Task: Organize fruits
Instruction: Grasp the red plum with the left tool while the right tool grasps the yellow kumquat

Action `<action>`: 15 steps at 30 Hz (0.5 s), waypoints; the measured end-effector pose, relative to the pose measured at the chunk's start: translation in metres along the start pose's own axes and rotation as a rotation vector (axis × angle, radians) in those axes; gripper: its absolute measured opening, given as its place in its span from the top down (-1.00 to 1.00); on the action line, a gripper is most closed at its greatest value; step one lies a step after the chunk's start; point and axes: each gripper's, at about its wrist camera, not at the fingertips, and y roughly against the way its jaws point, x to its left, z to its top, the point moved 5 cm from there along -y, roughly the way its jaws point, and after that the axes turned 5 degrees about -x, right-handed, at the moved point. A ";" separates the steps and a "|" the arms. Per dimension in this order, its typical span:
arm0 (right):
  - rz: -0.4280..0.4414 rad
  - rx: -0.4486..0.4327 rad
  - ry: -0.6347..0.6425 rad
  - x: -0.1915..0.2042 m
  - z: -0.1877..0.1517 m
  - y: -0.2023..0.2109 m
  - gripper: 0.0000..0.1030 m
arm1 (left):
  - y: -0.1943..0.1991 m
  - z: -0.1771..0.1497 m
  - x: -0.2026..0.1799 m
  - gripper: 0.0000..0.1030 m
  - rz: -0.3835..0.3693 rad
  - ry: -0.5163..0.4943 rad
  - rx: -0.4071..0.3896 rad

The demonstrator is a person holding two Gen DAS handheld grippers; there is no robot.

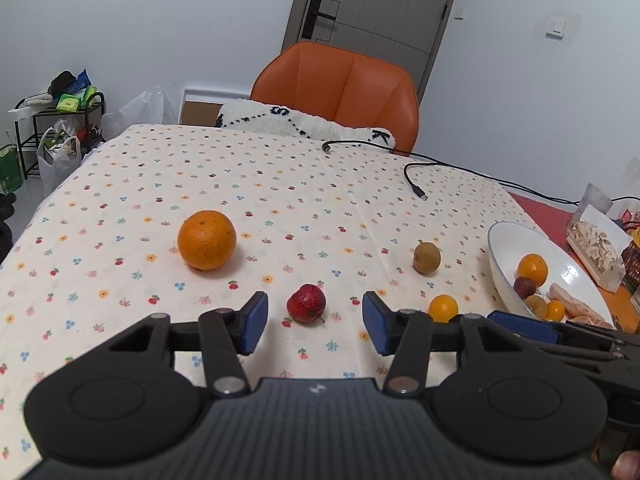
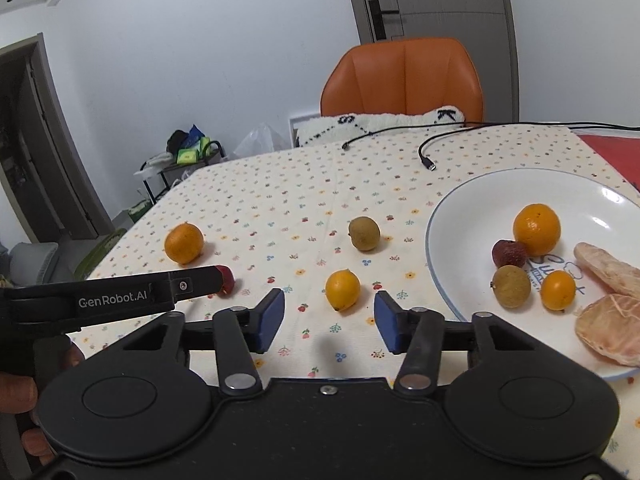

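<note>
Four loose fruits: a large orange (image 1: 207, 239), a red fruit (image 1: 306, 303), a brown fruit (image 1: 427, 256) and a small orange fruit (image 2: 342, 290) lie apart on the bench (image 1: 240, 184), toward its near edge
Plate: a white plate (image 2: 444, 216) at the right edge of the bench already holds several fruits and peeled segments
Left hand-held gripper (image 1: 315, 322): released, jaws spread wide, nothing between them; the red fruit sits just ahead of the gap and centred on it
Right hand-held gripper (image 2: 329, 322): released as well, empty; the small orange fruit lies just beyond its jaws, centred, with the plate to its right
Long axis: neither fruit has a marked one; the red fruit's tip points toward the near edge
Nearer hand: left for the red fruit, right for the small orange one
Likely step: each gripper seems lined up to advance and close on its own fruit
Risk: round fruit may roll off the pads
</note>
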 end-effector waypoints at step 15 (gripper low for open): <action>-0.037 0.025 0.078 0.008 0.002 -0.029 0.27 | -0.019 -0.006 0.002 0.51 -0.006 0.012 0.029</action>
